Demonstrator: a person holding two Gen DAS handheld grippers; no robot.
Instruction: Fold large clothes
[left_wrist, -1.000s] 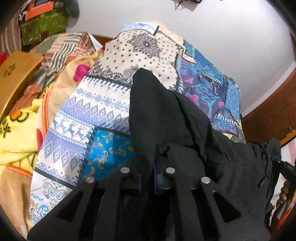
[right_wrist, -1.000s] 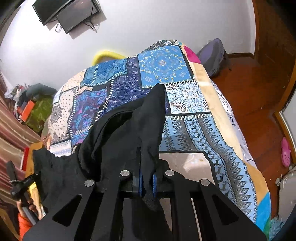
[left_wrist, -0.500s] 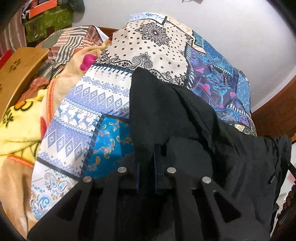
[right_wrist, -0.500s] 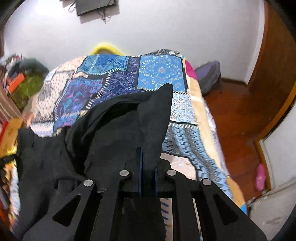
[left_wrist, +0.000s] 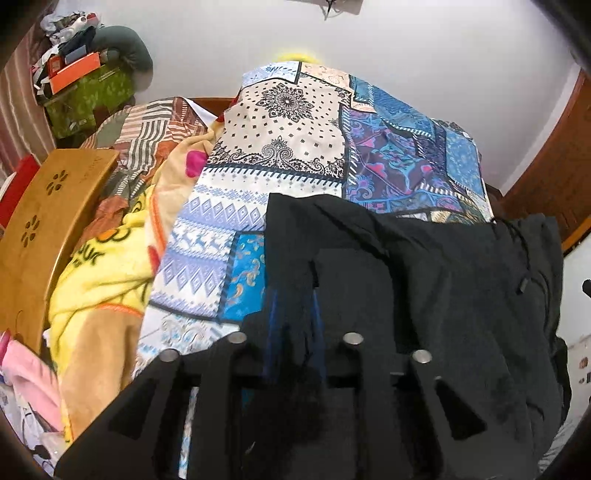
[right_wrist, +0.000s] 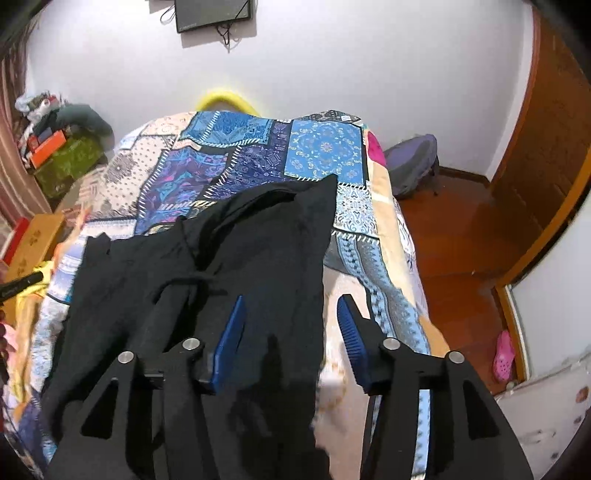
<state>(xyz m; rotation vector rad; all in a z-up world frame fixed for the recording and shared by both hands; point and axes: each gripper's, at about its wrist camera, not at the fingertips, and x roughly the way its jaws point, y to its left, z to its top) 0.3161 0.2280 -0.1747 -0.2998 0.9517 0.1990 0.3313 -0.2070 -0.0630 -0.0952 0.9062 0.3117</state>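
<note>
The bed, under its patchwork bedspread (right_wrist: 325, 151) of blue, purple and cream squares, fills most of the room, and spread across the near end of it lies the black garment (right_wrist: 258, 258), one pointed corner reaching up toward the middle of the spread, its drawstring (left_wrist: 517, 258) trailing over the folds. Off to the left side there's a rumpled yellow blanket (left_wrist: 103, 288) and a wooden board (left_wrist: 48, 229) leaning beside it; a purple-grey backpack (right_wrist: 413, 166) sits on the wooden floor to the right of the bed. Now the right gripper (right_wrist: 291, 332): its blue pads have just been spreading and stand well apart, the garment's edge lying loose between them, nothing pinched. And the left gripper (left_wrist: 295, 310), its jaws have just been opening too, only a narrow gap, with black cloth still lying in it, not clamped as far as I can see.
</note>
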